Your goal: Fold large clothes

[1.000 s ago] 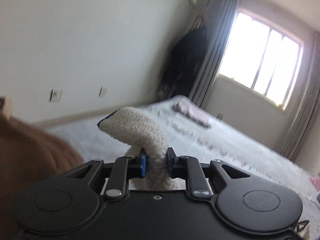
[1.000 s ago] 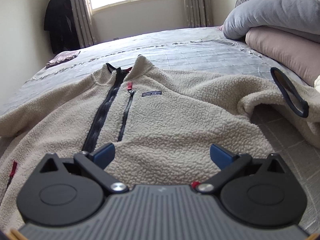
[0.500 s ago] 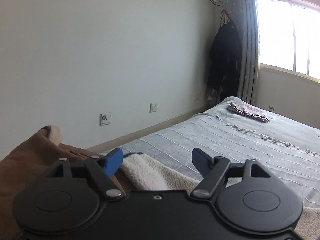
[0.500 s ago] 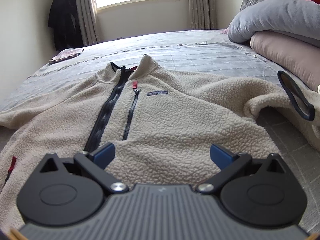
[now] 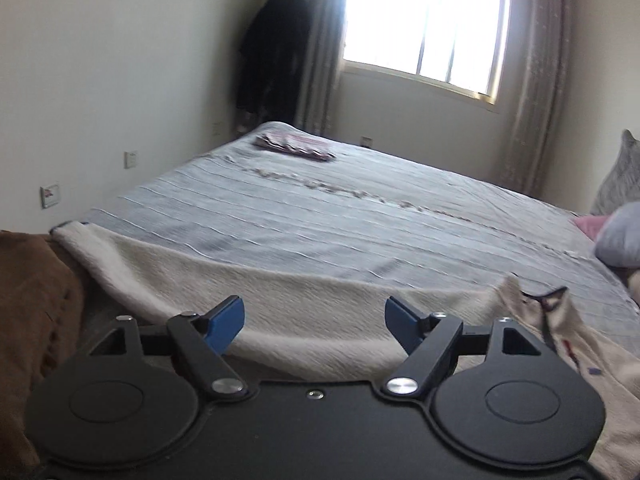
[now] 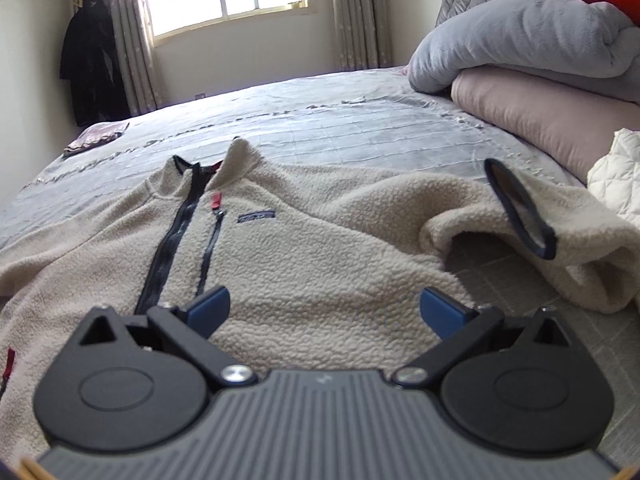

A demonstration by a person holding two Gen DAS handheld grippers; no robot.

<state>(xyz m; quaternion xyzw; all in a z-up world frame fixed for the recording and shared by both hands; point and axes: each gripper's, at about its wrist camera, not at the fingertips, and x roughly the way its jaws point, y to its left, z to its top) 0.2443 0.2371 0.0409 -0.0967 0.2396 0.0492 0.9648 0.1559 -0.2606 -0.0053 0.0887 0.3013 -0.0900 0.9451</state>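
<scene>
We see a cream fleece jacket (image 6: pixel 304 248), nubbly and thick, lying face up on the bed (image 6: pixel 360 128), its dark zipper (image 6: pixel 168 252) running down from the stand-up collar. One sleeve (image 5: pixel 248 292) stretches flat toward the bed's edge; the other sleeve (image 6: pixel 552 248) is bunched, its dark-bound cuff gaping. Our left tongs (image 5: pixel 314 318) have just been opening and stand spread over the flat sleeve, nothing between them. Our right tongs (image 6: pixel 325 308) are spread above the hem. The ribbed grey bedspread beyond lies broad and open.
</scene>
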